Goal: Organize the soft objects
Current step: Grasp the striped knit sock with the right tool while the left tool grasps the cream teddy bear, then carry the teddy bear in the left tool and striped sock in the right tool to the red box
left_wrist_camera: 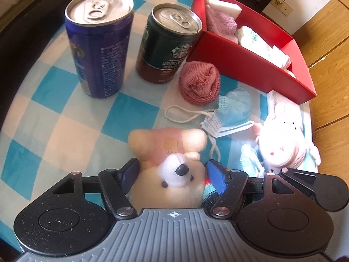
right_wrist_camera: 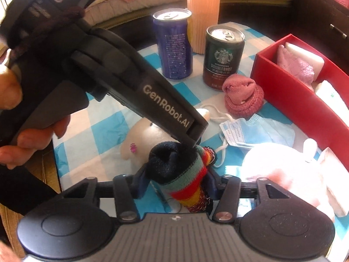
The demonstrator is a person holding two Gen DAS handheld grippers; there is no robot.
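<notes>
Gripping the cream teddy bear (left_wrist_camera: 172,183) on the checkered desk (left_wrist_camera: 65,118), the left gripper's (left_wrist_camera: 172,170) jaws pinch its head, while the right gripper's (right_wrist_camera: 174,181) jaws pinch a striped sock (right_wrist_camera: 183,174) just beside it.

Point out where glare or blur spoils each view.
Left wrist view: sunlight washes out the pink plush doll, and the fisheye bends the table edge. Right wrist view: the same doll is blown out white, and the hand at the left edge is blurred.

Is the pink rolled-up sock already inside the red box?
No, the pink rolled-up sock lies on the checked tablecloth outside the red box, next to the Starbucks can.
</notes>
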